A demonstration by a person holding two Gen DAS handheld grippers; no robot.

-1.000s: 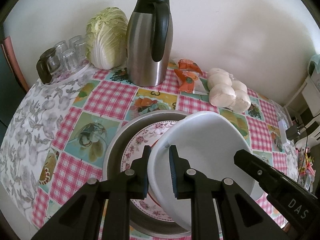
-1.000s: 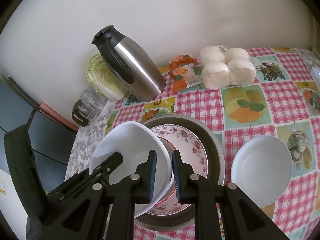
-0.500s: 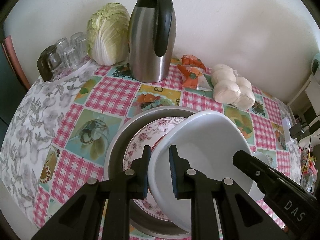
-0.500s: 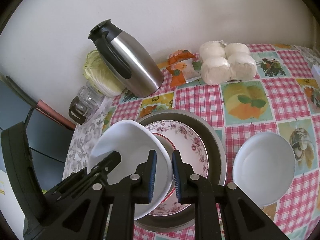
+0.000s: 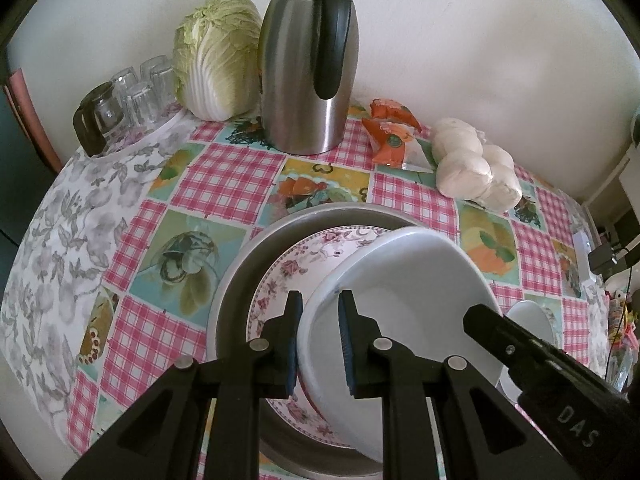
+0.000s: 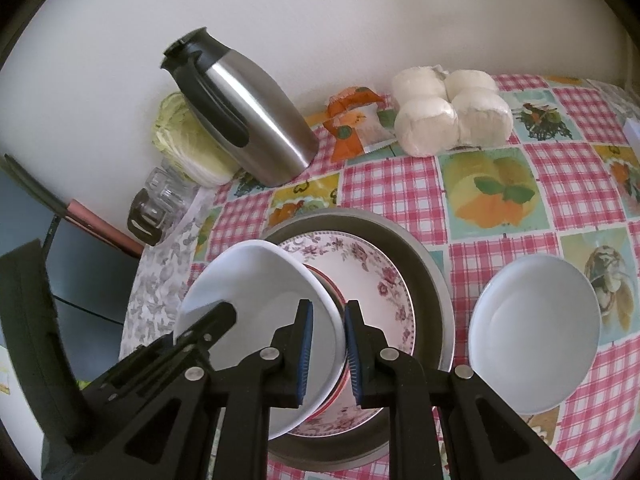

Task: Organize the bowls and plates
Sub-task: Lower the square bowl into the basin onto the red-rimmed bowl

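A white bowl is held tilted over a floral plate that lies in a grey metal pan. My left gripper is shut on the bowl's left rim. My right gripper is shut on the same bowl at its right rim, above the floral plate and pan. A second white bowl sits on the tablecloth to the right of the pan; its edge shows in the left wrist view.
A steel thermos jug, a cabbage, upturned glasses, an orange snack packet and a bag of white buns stand along the wall at the back. The checked tablecloth drops off at the left.
Both grippers have lifted and drawn back a little with the white bowl still held between them; the scene sits lower and farther in view.
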